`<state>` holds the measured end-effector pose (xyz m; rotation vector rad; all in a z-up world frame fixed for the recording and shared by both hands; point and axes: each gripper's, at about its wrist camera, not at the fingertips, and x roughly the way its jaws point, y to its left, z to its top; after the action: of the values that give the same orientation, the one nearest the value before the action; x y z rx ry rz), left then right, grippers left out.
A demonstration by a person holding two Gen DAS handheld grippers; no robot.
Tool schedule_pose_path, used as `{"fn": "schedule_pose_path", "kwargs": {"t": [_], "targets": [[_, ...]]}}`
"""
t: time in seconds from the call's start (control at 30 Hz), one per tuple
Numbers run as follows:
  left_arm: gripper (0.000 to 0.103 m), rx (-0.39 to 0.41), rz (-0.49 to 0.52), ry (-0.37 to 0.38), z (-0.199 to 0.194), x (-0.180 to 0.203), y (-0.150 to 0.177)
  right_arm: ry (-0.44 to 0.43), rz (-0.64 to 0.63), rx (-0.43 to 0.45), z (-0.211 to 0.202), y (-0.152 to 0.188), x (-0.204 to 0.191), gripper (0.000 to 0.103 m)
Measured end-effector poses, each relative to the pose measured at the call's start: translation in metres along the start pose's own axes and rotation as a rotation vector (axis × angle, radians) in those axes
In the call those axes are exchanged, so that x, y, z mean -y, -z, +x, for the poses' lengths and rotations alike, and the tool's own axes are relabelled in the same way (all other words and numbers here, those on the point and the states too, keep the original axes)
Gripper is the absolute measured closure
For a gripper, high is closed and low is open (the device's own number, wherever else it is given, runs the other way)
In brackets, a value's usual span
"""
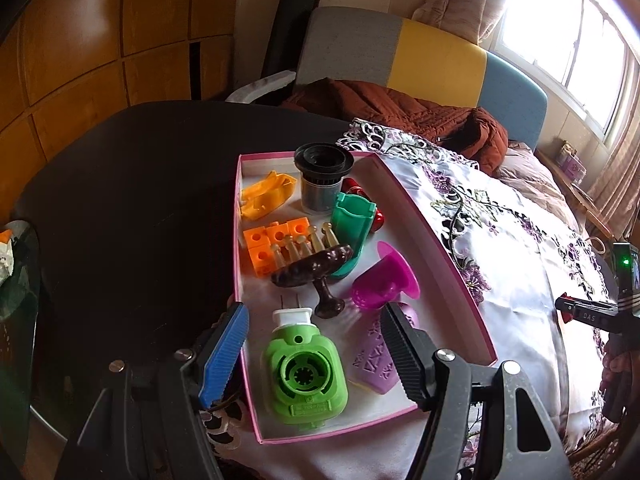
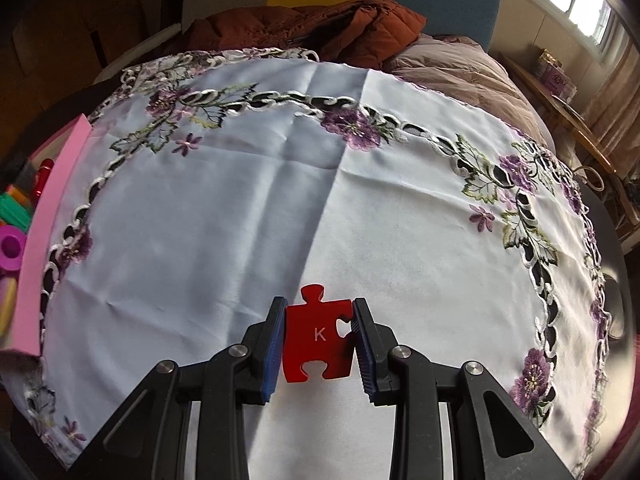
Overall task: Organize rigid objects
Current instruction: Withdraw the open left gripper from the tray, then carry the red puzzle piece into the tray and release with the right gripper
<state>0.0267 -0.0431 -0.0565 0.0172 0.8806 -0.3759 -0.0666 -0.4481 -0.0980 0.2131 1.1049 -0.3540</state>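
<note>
A pink-rimmed box [image 1: 440, 264] on the table holds several rigid things: a green plug-in device [image 1: 304, 376], a purple patterned piece [image 1: 376, 360], a magenta funnel [image 1: 386, 284], a dark wooden massager [image 1: 312, 268], orange blocks [image 1: 272, 244], a green holder [image 1: 352, 228] and a black cup [image 1: 322, 176]. My left gripper [image 1: 316, 348] is open, hovering over the green device and touching nothing. My right gripper [image 2: 320, 336] is shut on a red puzzle piece [image 2: 316, 340] marked K, above the white embroidered cloth [image 2: 280, 184]. The box's pink wall [image 2: 52, 220] is at the far left.
The dark round table [image 1: 132, 200] lies left of the box. A brown jacket [image 1: 420, 116] and a sofa [image 1: 400, 52] are behind it. A shelf with small items [image 2: 560, 80] stands by the window on the right.
</note>
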Motion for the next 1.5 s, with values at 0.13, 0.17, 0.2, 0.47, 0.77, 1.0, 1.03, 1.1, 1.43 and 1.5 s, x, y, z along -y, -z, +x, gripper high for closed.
{"fn": "schedule_pose_path", "kwargs": {"t": [0.13, 0.17, 0.2, 0.47, 0.77, 1.0, 1.03, 1.1, 1.43, 1.5], "targets": [[0.034, -0.001, -0.023, -0.005, -0.001, -0.008, 0.001, -0.091, -0.023, 0.032, -0.013, -0.002, -0.029, 0.070], [0.034, -0.001, -0.025, -0.006, -0.001, -0.009, 0.001, -0.117, -0.035, 0.041, -0.017, -0.003, -0.039, 0.070], [0.034, 0.001, -0.027, -0.007, -0.002, -0.010, 0.001, -0.143, -0.051, 0.051, -0.020, -0.005, -0.051, 0.070], [0.034, 0.008, -0.053, -0.019, -0.006, -0.021, 0.001, -0.362, -0.250, 0.157, -0.059, -0.017, -0.161, 0.070], [0.034, 0.003, -0.086, -0.031, -0.008, -0.039, 0.004, -0.426, -0.473, 0.137, -0.057, -0.010, -0.241, 0.070], [0.034, 0.001, -0.084, -0.037, -0.007, -0.042, 0.006, -0.328, -0.496, 0.080, -0.016, -0.009, -0.257, 0.067], [0.034, -0.002, -0.083, -0.038, -0.006, -0.042, 0.006, -0.340, -0.481, 0.088, -0.016, -0.009, -0.255, 0.066], [0.034, -0.013, -0.084, -0.038, -0.003, -0.043, 0.007, -0.349, -0.466, 0.089, -0.015, -0.010, -0.255, 0.064], [0.033, -0.008, -0.101, -0.065, -0.001, -0.042, 0.008, -0.361, -0.437, 0.119, -0.022, -0.004, -0.257, 0.044], [0.032, -0.001, -0.094, -0.074, -0.003, -0.039, 0.007, -0.367, -0.420, 0.141, -0.028, -0.002, -0.256, 0.032]]}}
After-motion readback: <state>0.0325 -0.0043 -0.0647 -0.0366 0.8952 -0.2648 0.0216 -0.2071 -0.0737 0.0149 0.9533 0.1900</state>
